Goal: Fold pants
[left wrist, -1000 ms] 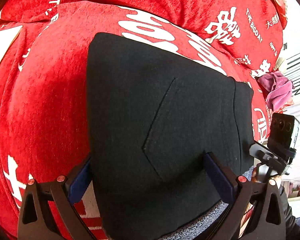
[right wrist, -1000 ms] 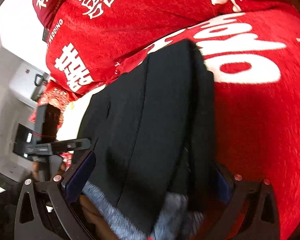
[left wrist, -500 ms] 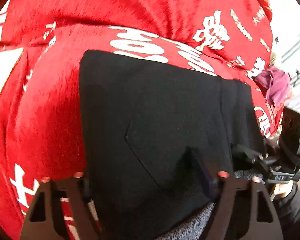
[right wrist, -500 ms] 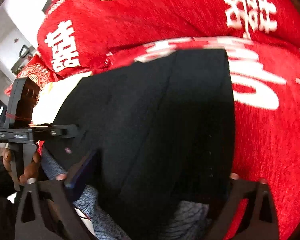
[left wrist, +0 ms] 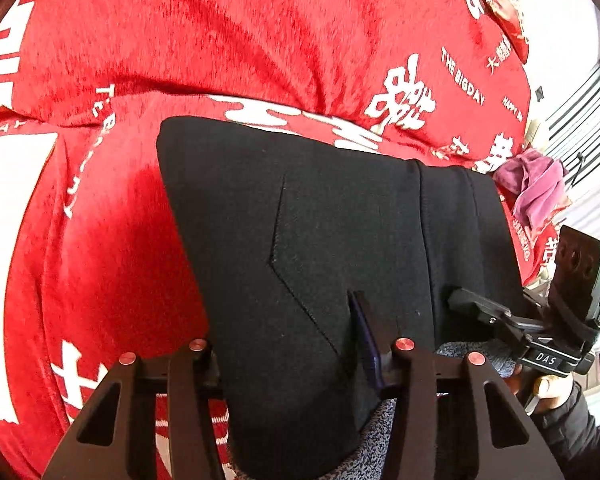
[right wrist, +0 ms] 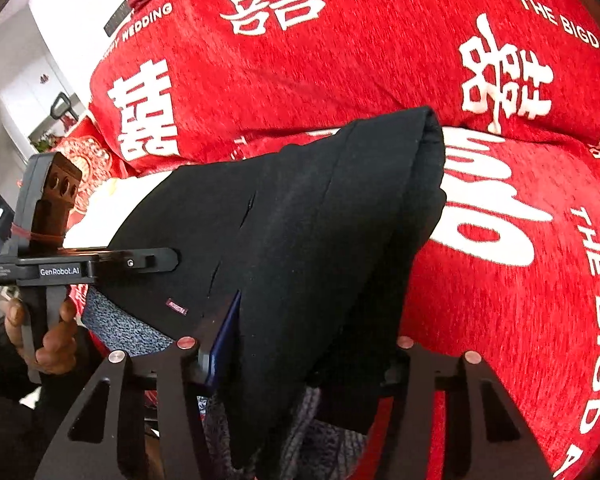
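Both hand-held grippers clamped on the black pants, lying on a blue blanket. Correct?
Not quite: the blanket is red with white lettering, not blue, as both wrist views show. The left hand-held gripper and right hand-held gripper have just been closing, black pants between the pads.

There is one pair of black pants, folded thick. There are two grippers: the left gripper and the right gripper. Each one is held by one hand, so two hands show. There is one big red blanket with white writing, and one purple cloth far off.
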